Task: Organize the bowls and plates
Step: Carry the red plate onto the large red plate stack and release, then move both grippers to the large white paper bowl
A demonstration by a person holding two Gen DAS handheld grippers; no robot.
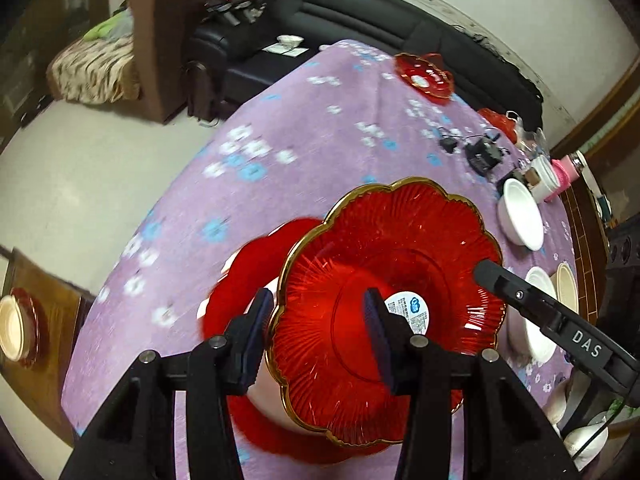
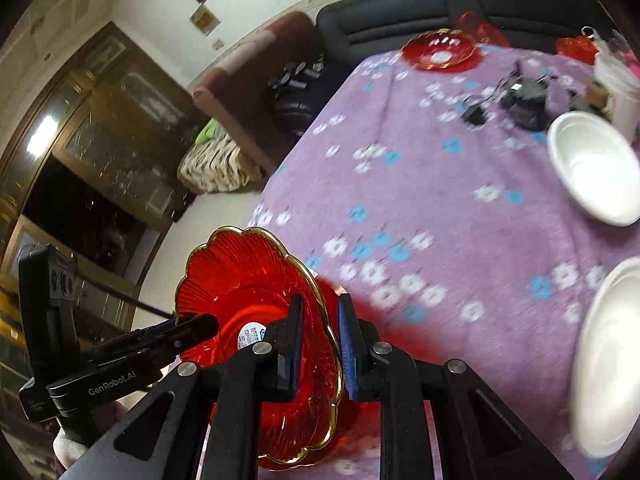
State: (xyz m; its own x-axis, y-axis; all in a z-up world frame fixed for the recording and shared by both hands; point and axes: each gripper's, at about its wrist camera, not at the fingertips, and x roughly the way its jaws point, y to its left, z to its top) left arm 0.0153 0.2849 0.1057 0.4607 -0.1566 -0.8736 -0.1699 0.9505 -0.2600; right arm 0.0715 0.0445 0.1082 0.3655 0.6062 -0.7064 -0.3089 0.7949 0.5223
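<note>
2 grippers are gripping 1 red plate (image 1: 384,280) at once, and it is hanging tilted above the counter (image 1: 288,128), which is wearing a purple flowered cloth; the left gripper (image 1: 320,340) is straddling the gold scalloped rim, 1 finger (image 1: 256,336) lying outside under the plate and the other over its centre beside a white sticker (image 1: 408,312), the jaws clamped on the plate's wall; the right gripper (image 2: 320,344) is pinching the opposite rim, its jaws nearly together with only the thin edge between the blue pads (image 2: 347,344); in the left view its dark finger is reaching in from the right onto the plate's upper right edge. Blurred red is showing beneath the lifted plate, too smeared to tell what it is; a 2nd red plate (image 2: 440,54) is sitting at the counter's far edge, well apart; a white bowl (image 2: 592,168) is resting to the right on the cloth, and another white bowl (image 2: 608,356) is lying nearer at the right edge; a black charger with cable (image 2: 520,100) is lying between the far plate and the bowls; a black sofa (image 2: 400,16) is standing behind the counter; at the far left of the left view, a red plate with a pale dish on it (image 1: 18,326) is sitting on a brown surface.
</note>
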